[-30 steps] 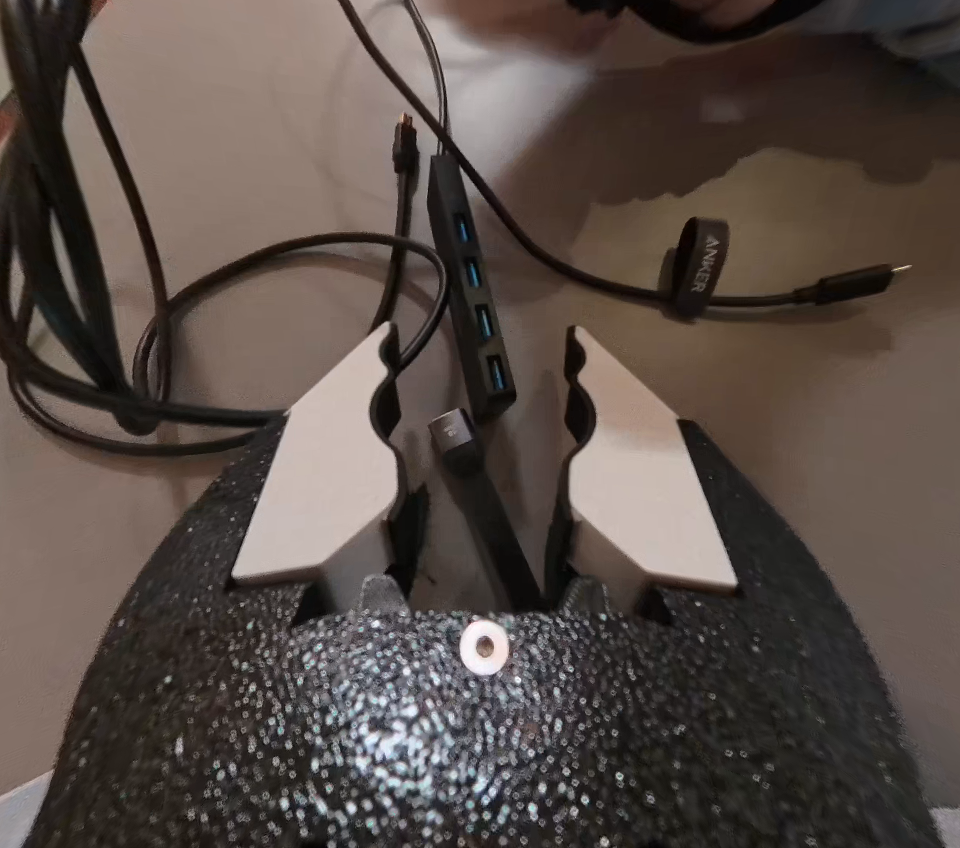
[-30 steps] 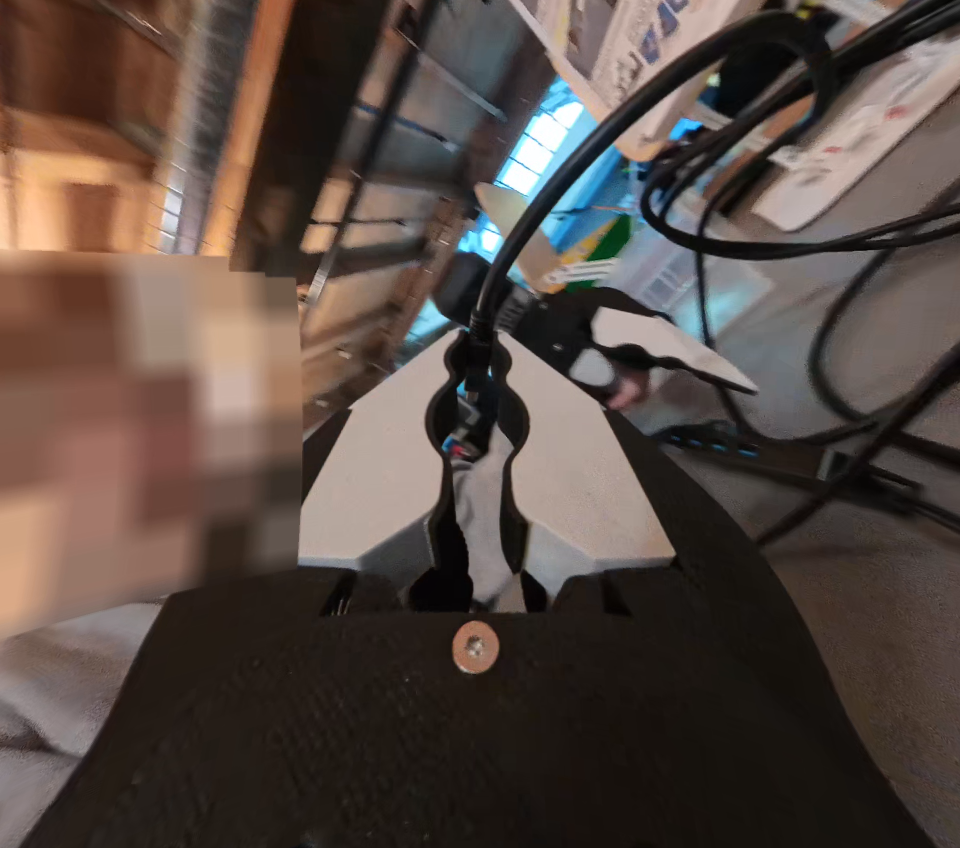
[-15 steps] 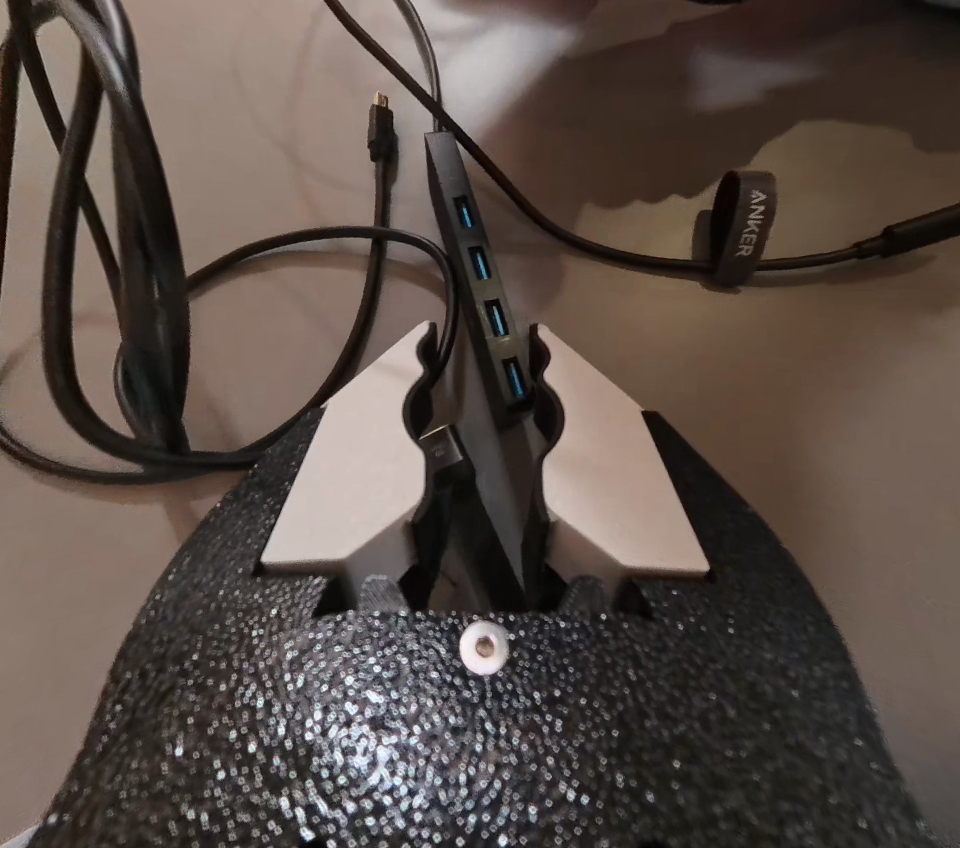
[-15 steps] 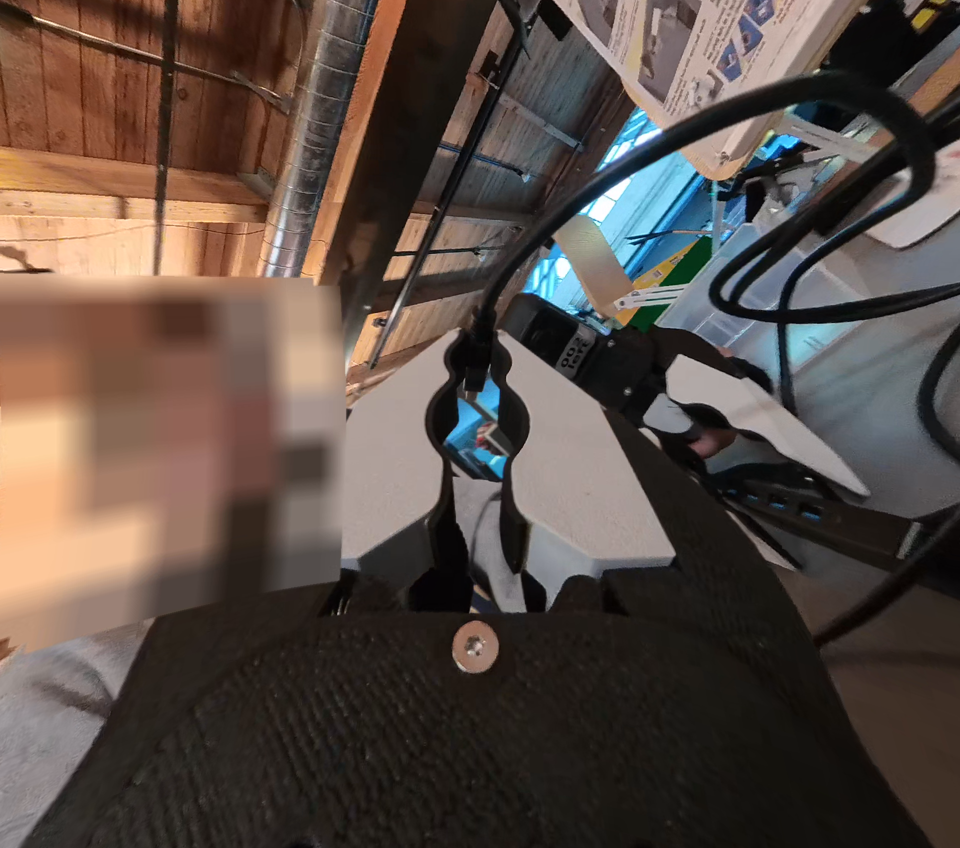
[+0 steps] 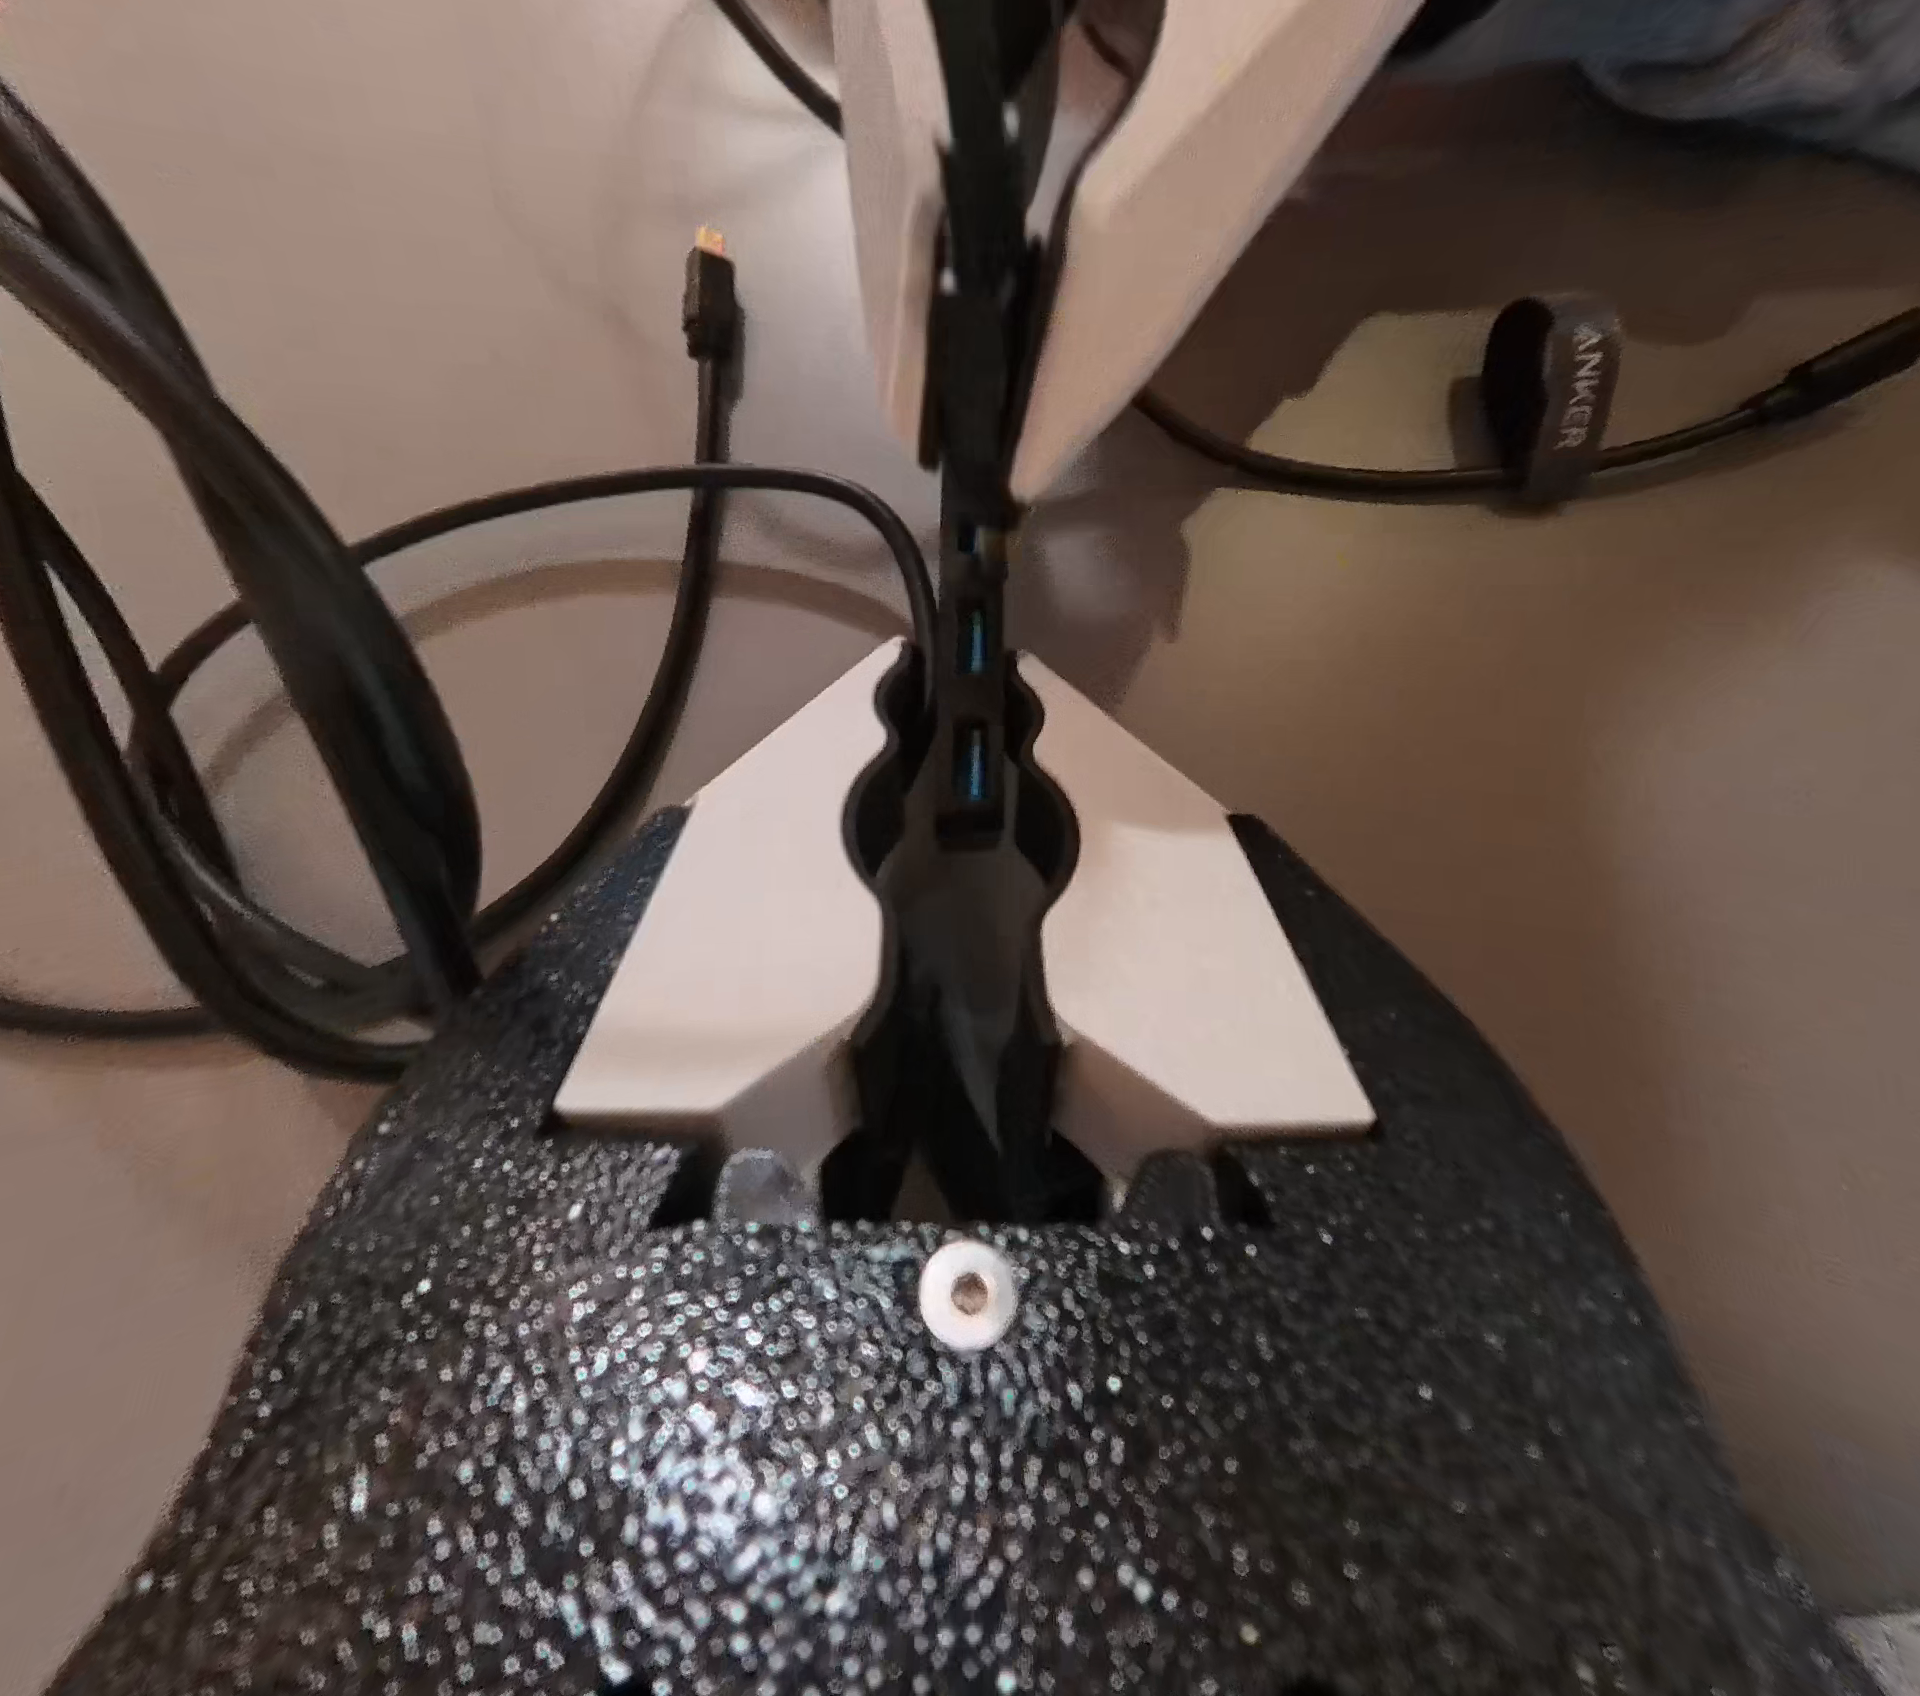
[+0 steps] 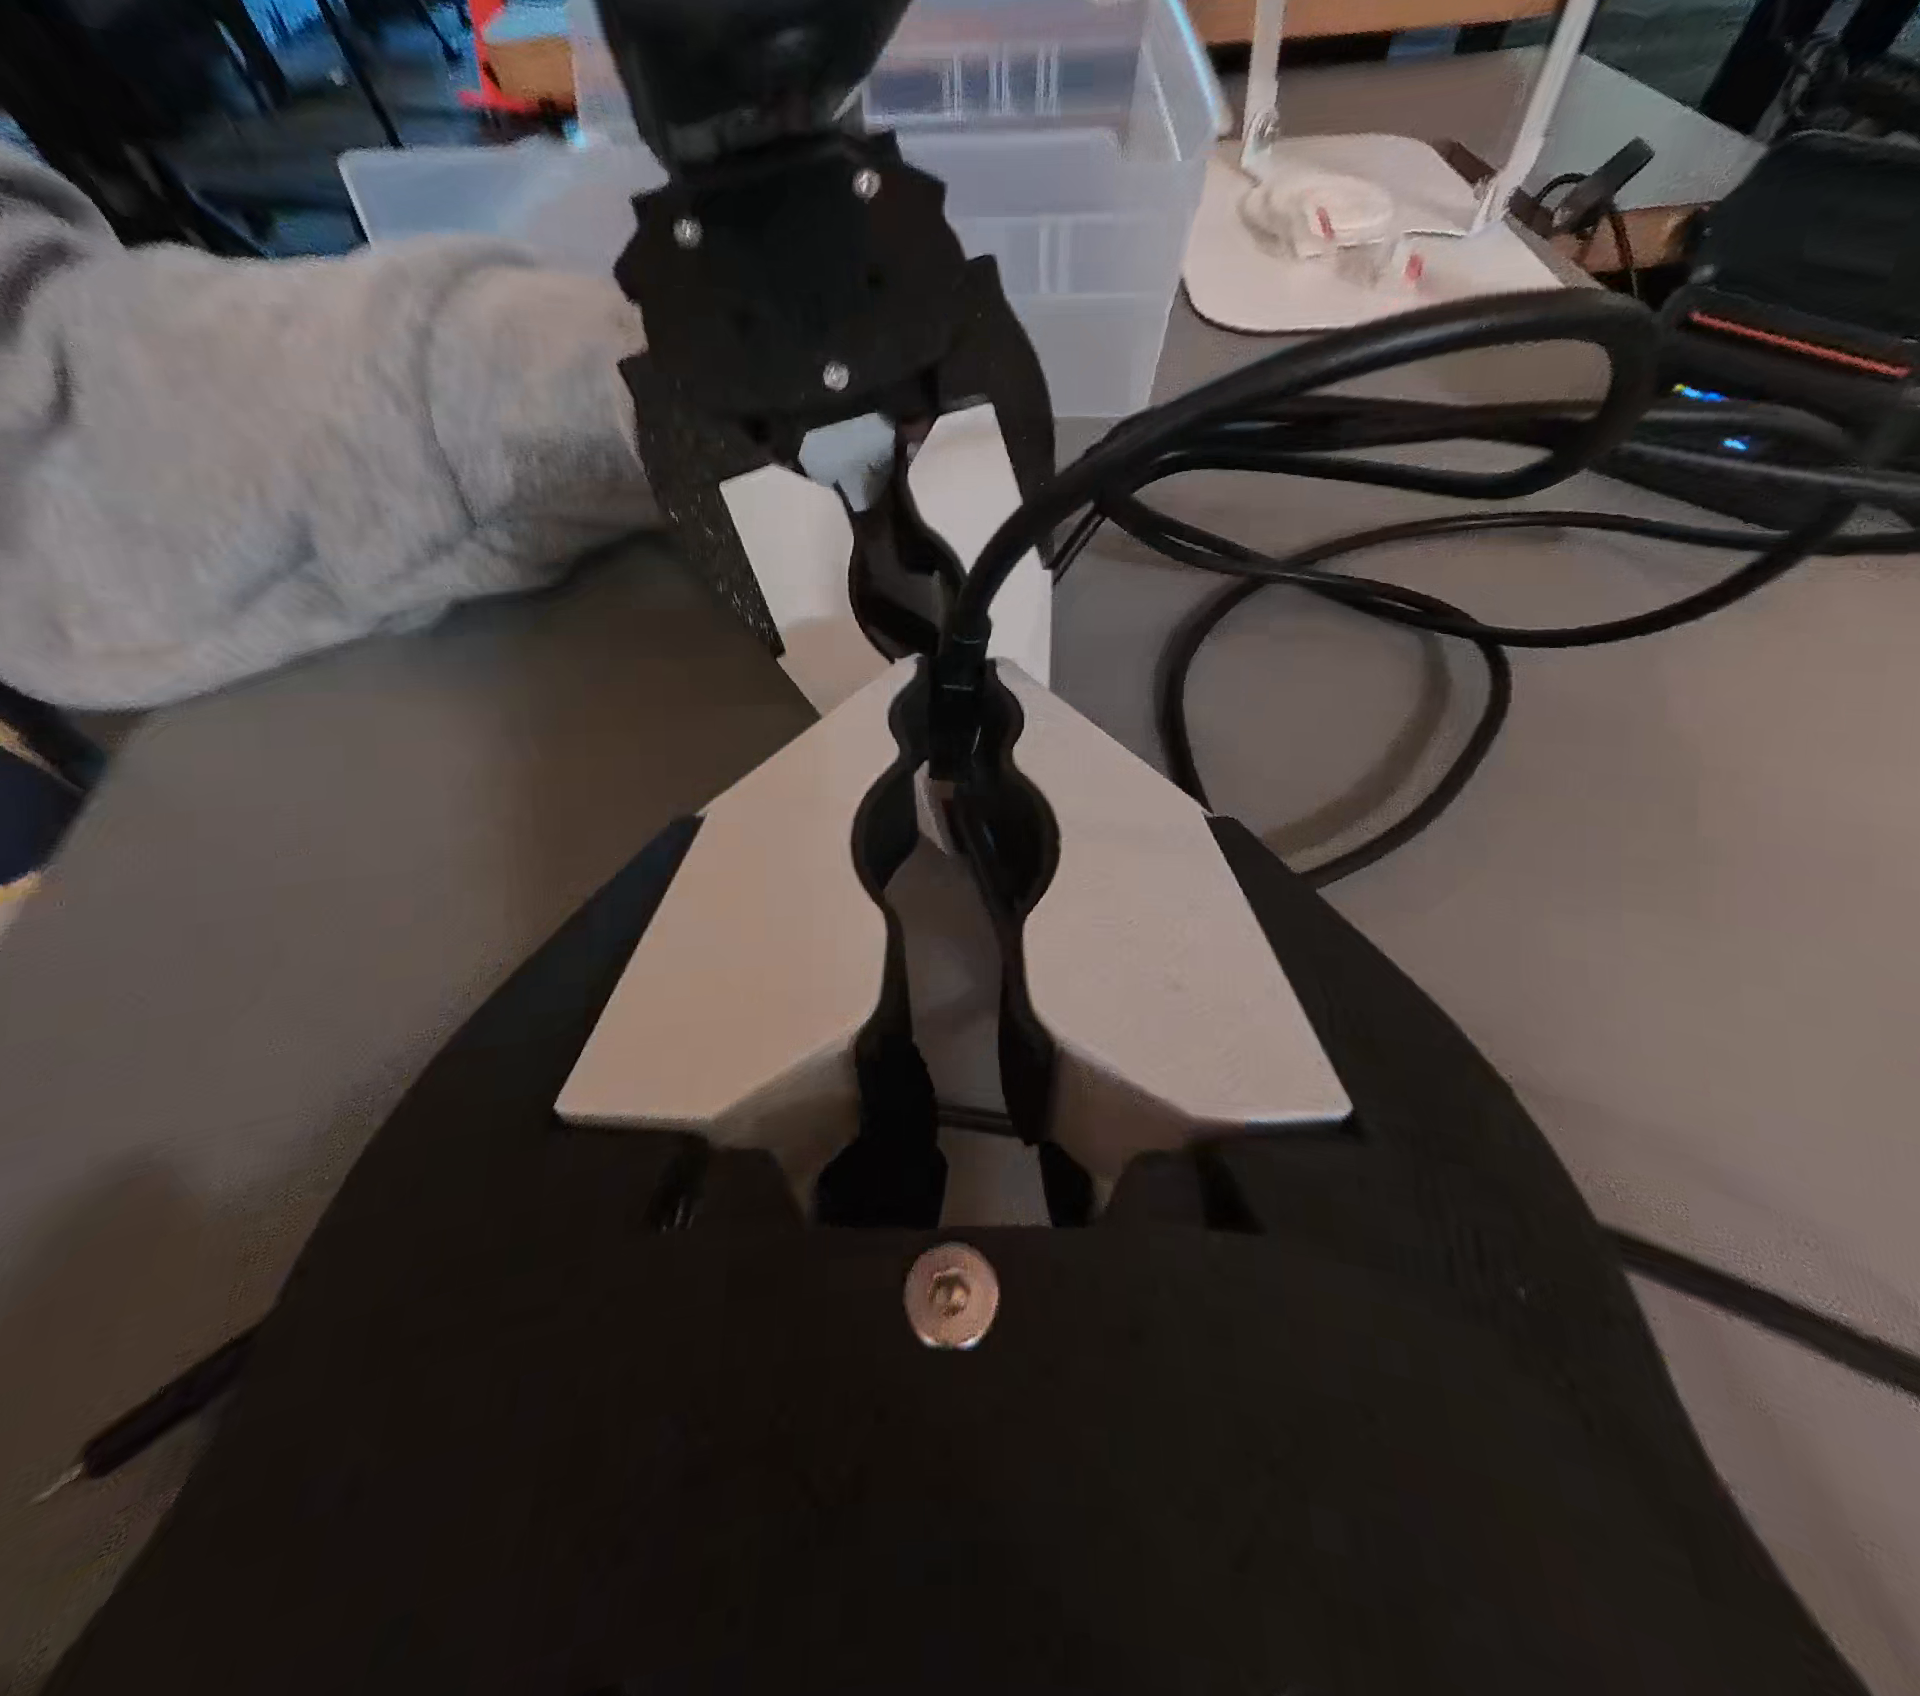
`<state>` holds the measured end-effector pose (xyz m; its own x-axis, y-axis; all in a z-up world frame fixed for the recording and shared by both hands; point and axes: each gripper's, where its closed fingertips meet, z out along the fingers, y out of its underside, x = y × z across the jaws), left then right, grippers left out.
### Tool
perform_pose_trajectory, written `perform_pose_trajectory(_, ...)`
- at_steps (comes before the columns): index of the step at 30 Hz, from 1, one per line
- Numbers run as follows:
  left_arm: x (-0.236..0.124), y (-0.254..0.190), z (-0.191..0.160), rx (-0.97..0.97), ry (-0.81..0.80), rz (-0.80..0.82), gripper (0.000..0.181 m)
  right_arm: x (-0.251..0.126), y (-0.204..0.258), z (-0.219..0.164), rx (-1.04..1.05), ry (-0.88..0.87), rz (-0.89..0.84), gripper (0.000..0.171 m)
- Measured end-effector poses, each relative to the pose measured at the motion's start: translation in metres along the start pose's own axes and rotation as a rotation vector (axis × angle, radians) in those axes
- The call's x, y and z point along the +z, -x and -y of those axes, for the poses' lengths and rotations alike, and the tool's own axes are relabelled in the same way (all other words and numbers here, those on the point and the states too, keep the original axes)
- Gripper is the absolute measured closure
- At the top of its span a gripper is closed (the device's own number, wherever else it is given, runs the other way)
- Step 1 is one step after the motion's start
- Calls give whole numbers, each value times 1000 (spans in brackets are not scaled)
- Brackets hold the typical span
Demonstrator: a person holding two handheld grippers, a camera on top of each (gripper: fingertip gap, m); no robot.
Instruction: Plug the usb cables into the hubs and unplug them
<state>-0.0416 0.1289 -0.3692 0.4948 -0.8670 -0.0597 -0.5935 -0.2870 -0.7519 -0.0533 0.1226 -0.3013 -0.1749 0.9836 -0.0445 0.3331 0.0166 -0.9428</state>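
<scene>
My left gripper (image 5: pixel 961 659) is shut on a slim black USB hub (image 5: pixel 975 779) with blue ports, held edge-up between its white fingers. My right gripper (image 5: pixel 977 451) comes in from the top of the left wrist view, shut on a black USB cable plug (image 5: pixel 977 358) whose tip is at the hub's far ports. In the right wrist view my right gripper (image 6: pixel 956 670) grips the plug (image 6: pixel 956 721), and the cable loops off to the right. The left gripper (image 6: pixel 925 628) faces it, holding the hub (image 6: pixel 896 568). Whether the plug is seated is hidden.
A loose small plug (image 5: pixel 710 296) and a cable with a black strap (image 5: pixel 1553 399) lie on the beige table. A thick black cable bundle (image 5: pixel 260 711) is at the left. A clear plastic bin (image 6: pixel 1039 192), white lamp base (image 6: pixel 1351 244) and grey sleeve (image 6: pixel 260 451) stand behind.
My left gripper closed on the hub and holds it. My right gripper swung down from pointing at the ceiling and brought the cable plug to the hub's far end.
</scene>
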Motion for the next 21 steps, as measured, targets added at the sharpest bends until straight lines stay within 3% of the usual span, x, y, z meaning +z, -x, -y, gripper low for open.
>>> perform_pose_trajectory(1,0,-2,0,-6,-8,-17,168,3,1,-3,-21,17,-4,165)
perform_pose_trajectory(7,0,-9,1,-5,-11,-67,168,8,1,-8,-110,64,-40,165)
perform_pose_trajectory(12,3,-16,-1,14,11,-103,167,9,13,-13,-108,94,48,165)
perform_pose_trajectory(21,4,-25,-2,46,39,-135,167,11,22,-17,-194,164,60,164)
